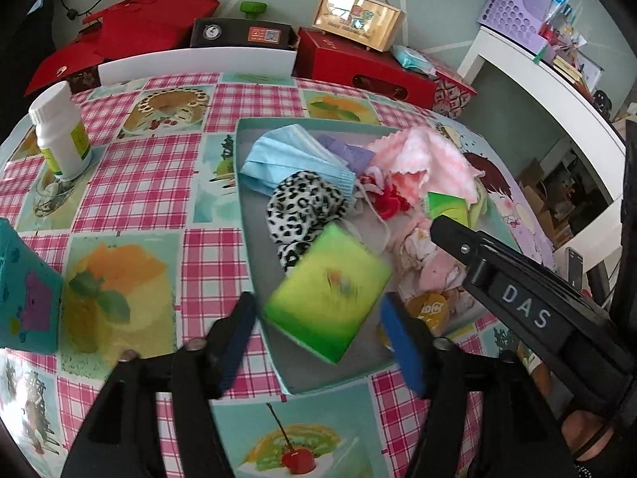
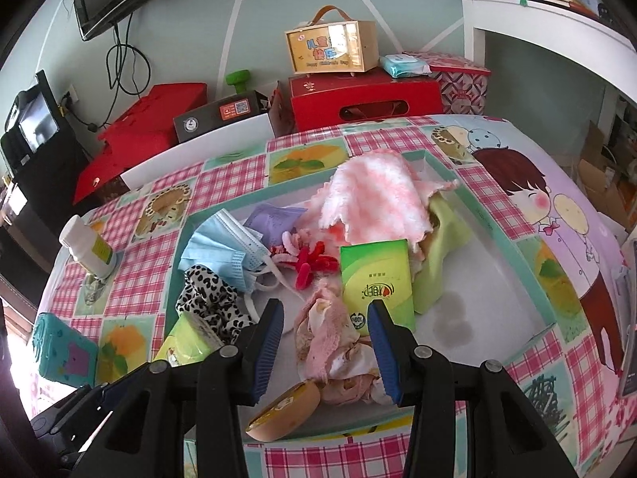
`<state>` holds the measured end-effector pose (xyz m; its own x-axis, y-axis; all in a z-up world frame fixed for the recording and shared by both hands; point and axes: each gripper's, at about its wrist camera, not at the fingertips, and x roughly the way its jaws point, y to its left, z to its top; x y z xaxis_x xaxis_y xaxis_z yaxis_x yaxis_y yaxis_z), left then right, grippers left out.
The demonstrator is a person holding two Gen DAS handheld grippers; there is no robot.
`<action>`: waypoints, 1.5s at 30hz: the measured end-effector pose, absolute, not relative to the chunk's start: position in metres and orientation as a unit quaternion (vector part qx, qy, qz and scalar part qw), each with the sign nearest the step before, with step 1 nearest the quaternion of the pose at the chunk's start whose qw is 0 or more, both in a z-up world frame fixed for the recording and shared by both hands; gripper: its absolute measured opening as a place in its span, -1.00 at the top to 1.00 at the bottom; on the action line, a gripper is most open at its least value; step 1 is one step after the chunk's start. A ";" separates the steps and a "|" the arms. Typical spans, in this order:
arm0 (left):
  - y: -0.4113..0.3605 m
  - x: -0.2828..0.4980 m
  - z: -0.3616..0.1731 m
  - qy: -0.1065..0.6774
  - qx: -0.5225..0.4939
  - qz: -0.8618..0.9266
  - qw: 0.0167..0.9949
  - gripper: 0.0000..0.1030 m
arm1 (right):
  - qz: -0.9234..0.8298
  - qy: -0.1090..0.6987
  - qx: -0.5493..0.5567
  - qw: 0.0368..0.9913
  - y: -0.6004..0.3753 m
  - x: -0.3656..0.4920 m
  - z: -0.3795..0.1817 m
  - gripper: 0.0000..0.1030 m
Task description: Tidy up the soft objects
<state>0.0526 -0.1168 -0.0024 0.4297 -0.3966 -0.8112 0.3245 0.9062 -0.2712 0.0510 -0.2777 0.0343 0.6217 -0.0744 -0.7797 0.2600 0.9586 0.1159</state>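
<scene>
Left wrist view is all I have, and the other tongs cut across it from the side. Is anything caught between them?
Observer: No. The right tongs stand open with nothing pinched. A crumpled pink-and-white cloth lies under the gap, inside the teal-rimmed tray.
Operator: There's a sliver of green behind them. What is it?
Observer: A flat green tissue packet, propped up with its printed face to the right camera, leaning on a lime-green cloth.
Operator: Any free floor in the tray?
Observer: Yes. The part right of the lime-green cloth is bare except for a dark stain.
</scene>
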 end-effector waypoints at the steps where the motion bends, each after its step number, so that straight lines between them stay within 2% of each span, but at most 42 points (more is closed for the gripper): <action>1: -0.118 0.052 -0.001 0.487 -0.035 -0.217 0.845 -0.44 | -0.094 0.424 0.109 0.894 -0.278 0.051 0.034 0.09; 13: -0.098 0.056 0.006 0.474 -0.057 -0.172 0.861 -0.44 | -0.091 0.424 0.108 0.894 -0.278 0.051 0.035 0.09; 24: -0.064 0.069 -0.004 0.493 -0.088 -0.092 0.861 -0.45 | -0.082 0.438 0.084 0.891 -0.267 0.054 0.029 0.03; 26: -0.059 0.070 -0.004 0.492 -0.094 -0.082 0.862 -0.50 | -0.082 0.437 0.075 0.892 -0.263 0.053 0.030 -0.14; 27: -0.057 0.070 -0.004 0.490 -0.097 -0.078 0.863 -0.67 | -0.083 0.436 0.072 0.893 -0.262 0.053 0.030 -0.17; 28: -0.055 0.071 -0.004 0.488 -0.100 -0.074 0.864 -0.74 | -0.085 0.435 0.070 0.894 -0.262 0.053 0.030 -0.23; 30: -0.050 0.071 -0.002 0.480 -0.104 -0.058 0.869 -0.82 | -0.089 0.431 0.067 0.895 -0.262 0.053 0.031 -0.46; 32: -0.046 0.072 -0.001 0.477 -0.103 -0.041 0.872 -0.88 | -0.093 0.426 0.063 0.898 -0.262 0.053 0.032 -1.00; 34: -0.042 0.074 -0.003 0.480 -0.112 -0.038 0.869 -0.95 | -0.093 0.425 0.054 0.899 -0.260 0.054 0.032 -1.00; 45: -0.041 0.074 -0.007 0.486 -0.113 -0.034 0.866 -0.96 | -0.089 0.440 0.018 0.893 -0.248 0.056 0.028 -1.00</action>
<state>0.0735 -0.0413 -0.0067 0.5254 -0.1692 -0.8339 -0.0505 0.9721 -0.2290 0.0555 -0.2477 0.0281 0.5973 -0.1436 -0.7891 0.1757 0.9834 -0.0459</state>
